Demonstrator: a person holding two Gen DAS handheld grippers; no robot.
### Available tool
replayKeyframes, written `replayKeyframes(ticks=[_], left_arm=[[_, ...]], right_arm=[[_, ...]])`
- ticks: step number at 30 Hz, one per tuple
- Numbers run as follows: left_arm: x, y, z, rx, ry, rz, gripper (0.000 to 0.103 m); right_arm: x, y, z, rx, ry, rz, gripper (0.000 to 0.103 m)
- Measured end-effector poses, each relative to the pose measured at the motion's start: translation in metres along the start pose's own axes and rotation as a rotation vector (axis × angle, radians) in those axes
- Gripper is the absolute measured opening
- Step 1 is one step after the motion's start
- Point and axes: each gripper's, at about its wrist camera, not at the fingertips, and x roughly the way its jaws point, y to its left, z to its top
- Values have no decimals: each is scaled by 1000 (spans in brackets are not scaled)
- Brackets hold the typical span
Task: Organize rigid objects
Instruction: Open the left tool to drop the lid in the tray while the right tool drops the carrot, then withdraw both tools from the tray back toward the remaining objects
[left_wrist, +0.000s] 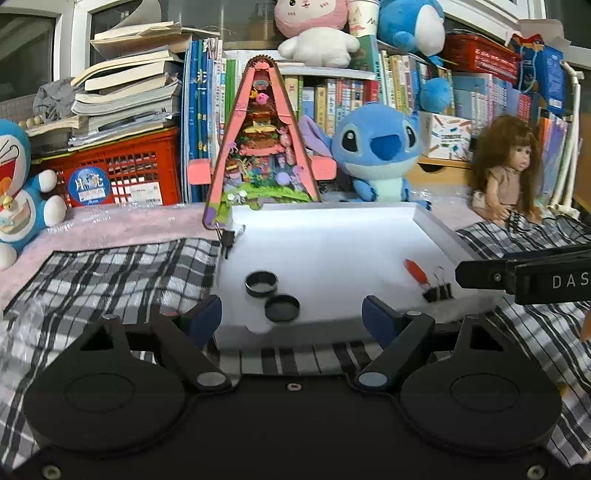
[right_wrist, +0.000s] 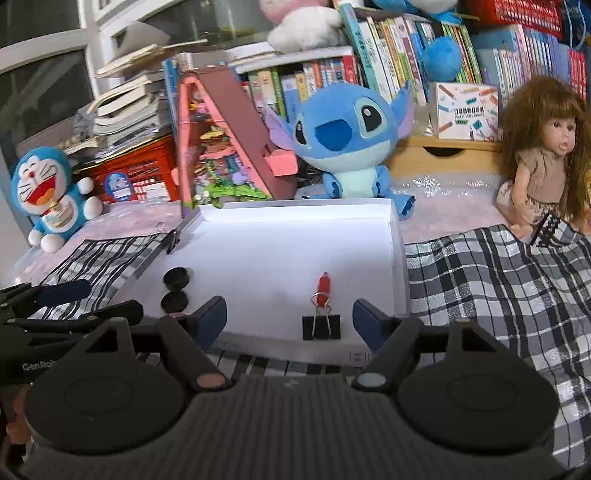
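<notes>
Both handheld grippers hang with jaws spread wide and nothing between them, poised at the near edge of a shallow white tray (right_wrist: 397, 258) on a black-and-white checked cloth (right_wrist: 480, 280). The left gripper (left_wrist: 291, 317) frames two small black rings: a flat black cap (left_wrist: 282, 308) nearest the fingertips and a taller black ring (left_wrist: 261, 283) touching it just behind. The right gripper (right_wrist: 290, 321) frames a black binder clip (right_wrist: 321, 326) lying at the tray's near edge, its wire handles pointing away toward a short red piece (right_wrist: 324, 290), apparently a crayon or marker stub, which lies just behind the clip with its long axis running straight away from the tool.

All four items sit inside the tray's near half, the black rings at the left and the clip and red piece at the right, well apart. By position, the left hand is nearer the rings and the right hand nearer the clip; any next pick on the red piece would likely call for jaws set across its narrow width.

Behind the tray stand a pink triangular miniature house (left_wrist: 262, 147), a blue Stitch plush (right_wrist: 347, 140), a Doraemon plush (right_wrist: 51, 192) at the left, and a long-haired doll (right_wrist: 546, 155) at the right, before shelves of books (left_wrist: 332, 92).
</notes>
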Motion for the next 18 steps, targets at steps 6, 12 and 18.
replayKeyframes(ticks=[6, 12, 18], left_arm=[[-21, 0, -16, -21, -6, -23, 83], [-35, 1, -32, -48, 10, -44, 83], [-48, 1, -45, -65, 11, -53, 83]], right_arm=[[-23, 6, -13, -46, -36, 7, 87], [-37, 7, -25, -55, -50, 12, 87], [-48, 9, -38, -68, -61, 16, 88]])
